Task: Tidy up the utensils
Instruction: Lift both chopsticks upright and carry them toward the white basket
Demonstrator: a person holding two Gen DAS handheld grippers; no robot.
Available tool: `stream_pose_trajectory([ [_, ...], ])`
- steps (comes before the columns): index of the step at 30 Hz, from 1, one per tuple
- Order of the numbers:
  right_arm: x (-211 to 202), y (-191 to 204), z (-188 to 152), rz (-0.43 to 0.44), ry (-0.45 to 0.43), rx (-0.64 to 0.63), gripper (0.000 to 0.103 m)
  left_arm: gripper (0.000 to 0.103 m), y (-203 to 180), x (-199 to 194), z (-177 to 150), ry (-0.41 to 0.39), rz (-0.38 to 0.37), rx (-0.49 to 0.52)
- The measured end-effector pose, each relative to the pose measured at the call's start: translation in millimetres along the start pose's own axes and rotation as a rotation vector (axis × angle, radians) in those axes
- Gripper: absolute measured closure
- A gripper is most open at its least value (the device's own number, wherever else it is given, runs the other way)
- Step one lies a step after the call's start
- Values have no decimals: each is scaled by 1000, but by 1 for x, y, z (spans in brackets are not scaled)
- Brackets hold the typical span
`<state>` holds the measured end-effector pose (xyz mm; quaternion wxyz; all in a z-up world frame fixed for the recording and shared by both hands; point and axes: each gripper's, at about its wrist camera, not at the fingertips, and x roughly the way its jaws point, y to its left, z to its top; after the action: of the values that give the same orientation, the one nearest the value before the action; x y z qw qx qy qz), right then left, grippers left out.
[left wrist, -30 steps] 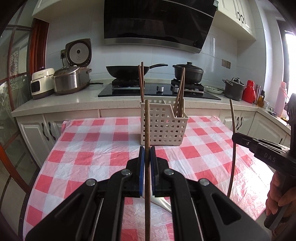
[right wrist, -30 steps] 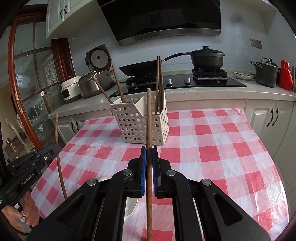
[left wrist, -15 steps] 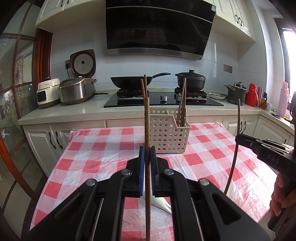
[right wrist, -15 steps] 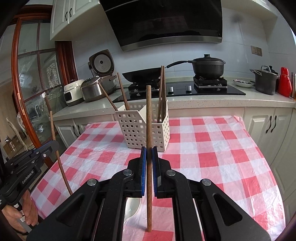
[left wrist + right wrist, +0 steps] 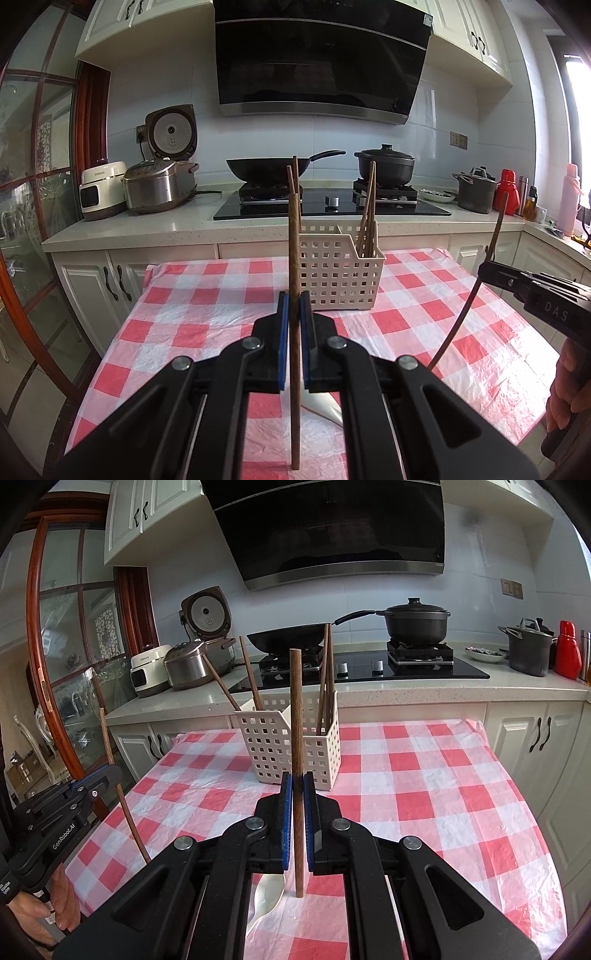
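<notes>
My left gripper [image 5: 294, 297] is shut on a brown wooden chopstick [image 5: 294, 236] that stands upright between its blue pads. My right gripper [image 5: 297, 777] is shut on a second upright chopstick [image 5: 295, 701] in the same way. Beyond both, a white perforated basket [image 5: 341, 275] [image 5: 275, 746] stands on the checked tablecloth. Several chopsticks [image 5: 369, 206] [image 5: 327, 664] lean inside it. The left wrist view has the right gripper [image 5: 484, 268] at the right edge with its chopstick [image 5: 458, 325]. In the right wrist view the left gripper [image 5: 110, 773] sits at the left edge.
A white spoon [image 5: 267, 893] [image 5: 321, 406] lies on the red-and-white cloth just under the grippers. Behind the table runs a counter with a stove, a wok [image 5: 266, 171], a black pot [image 5: 384, 166], rice cookers [image 5: 159, 184] and a red flask [image 5: 508, 186]. A hand [image 5: 55, 904] grips the left tool.
Both grippers have tipped upward a little, so more wall and hood shows. The basket sits lower in view. The held chopsticks' lower ends have come into view. Both grips are unchanged.
</notes>
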<state>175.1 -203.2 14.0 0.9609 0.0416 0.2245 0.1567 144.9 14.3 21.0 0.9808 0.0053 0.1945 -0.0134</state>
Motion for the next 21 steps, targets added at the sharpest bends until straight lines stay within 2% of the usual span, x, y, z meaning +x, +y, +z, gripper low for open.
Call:
stream_pose_trajectory([
  [11, 0, -3, 0, -11, -9, 10, 97, 97, -1, -1, 0, -3, 4, 3],
  [21, 1, -2, 12, -11, -28, -10, 97, 97, 13, 1, 19, 1, -52, -24],
])
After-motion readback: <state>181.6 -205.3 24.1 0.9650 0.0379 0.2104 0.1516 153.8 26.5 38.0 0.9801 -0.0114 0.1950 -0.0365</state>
